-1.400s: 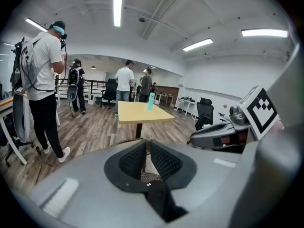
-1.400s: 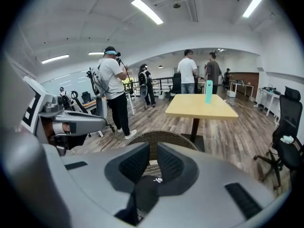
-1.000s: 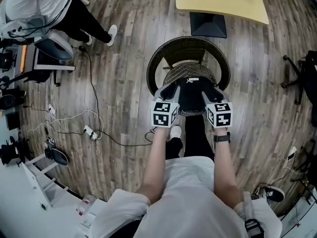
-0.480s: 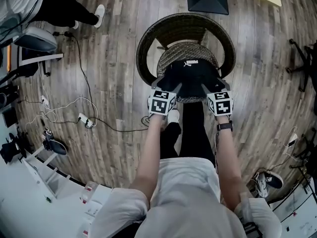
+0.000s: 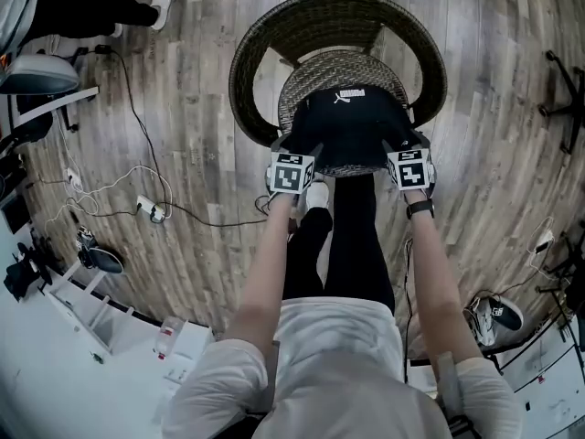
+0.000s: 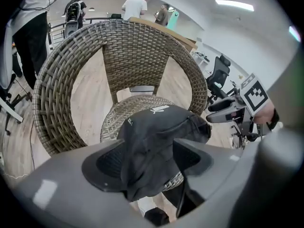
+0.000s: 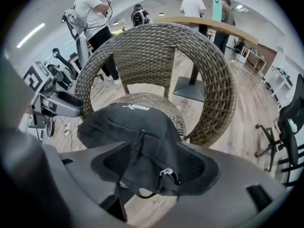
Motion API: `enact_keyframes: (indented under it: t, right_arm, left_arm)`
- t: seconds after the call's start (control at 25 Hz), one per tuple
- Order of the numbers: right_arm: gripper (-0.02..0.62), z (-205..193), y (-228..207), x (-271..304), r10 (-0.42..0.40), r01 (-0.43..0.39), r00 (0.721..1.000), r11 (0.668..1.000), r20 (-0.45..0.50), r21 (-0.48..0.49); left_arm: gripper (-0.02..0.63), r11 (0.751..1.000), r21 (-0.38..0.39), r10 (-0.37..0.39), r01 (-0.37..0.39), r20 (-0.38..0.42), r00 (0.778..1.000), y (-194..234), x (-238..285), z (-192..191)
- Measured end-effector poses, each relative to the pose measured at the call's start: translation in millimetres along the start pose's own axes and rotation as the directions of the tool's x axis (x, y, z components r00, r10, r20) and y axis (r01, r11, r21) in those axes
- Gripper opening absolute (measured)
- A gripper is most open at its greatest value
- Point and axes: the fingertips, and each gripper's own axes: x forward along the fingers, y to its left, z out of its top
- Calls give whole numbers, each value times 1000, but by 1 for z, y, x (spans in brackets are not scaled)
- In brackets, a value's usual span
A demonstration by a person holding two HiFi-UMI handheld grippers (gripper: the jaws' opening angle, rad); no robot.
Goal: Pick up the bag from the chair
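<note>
Head view, items listed by size.

1. Round wicker chair (image 5: 251, 44): directly ahead of both grippers, its back curving round beyond them.
2. Black bag (image 5: 352, 122): lying on the chair's woven seat and not yet lifted. Its near edge lies at the tips of the two grippers.
3. Left gripper (image 5: 302, 149) and right gripper (image 5: 395, 147): one at each near corner of the bag. Both have just been spreading their jaws and now stand wide and unclenched. Bag fabric lies between the jaws, but nothing is pinched.
4. White logo (image 5: 351, 95): on the side of the bag farthest from the grippers.

Progress, as I judge it: the reach is done. Closing on the fabric and raising the bag off the seat remain.

View differences:
- Only the head view shows both grippers flanking the bag at once, but it hides the gap between the jaws.
- The left gripper view shows a fold of the bag's corner drooping between its jaws, past the seat's front edge.
- The right gripper view shows a metal zip pull (image 7: 166, 171) just inside its jaws, which is seen nowhere else.
</note>
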Motion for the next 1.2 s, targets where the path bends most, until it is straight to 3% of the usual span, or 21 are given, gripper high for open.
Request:
enact_keyframes:
  t: [0.48,0.6,0.72,0.96,1.2]
  right_arm:
    - [272,-29,-16,48,34,-34,996,999,-85,3]
    - [266,-33,-20,52,19,-18,994,1000,-104,19]
    - [189,-35,-20,53,30,-26,992,999,-119,39]
    - [133,-31,-21,48,83,-71,990,992,-118,102]
    - [94,-16,-17,20,78,-69,990,994,-115,80]
  left_arm:
    - [304,998,-55,4,-12,-135,991,16,48,-28]
    - [162,996,-62,51,-59,-124,991,23,49,-28]
    - [128,993,-98,46,-60,-132,990,24,47,-30]
    - [62,993,-108,37,-54,-154,987,15,39,-21]
    - [34,994,-108,20,-35,-141,990,-2,14,-3]
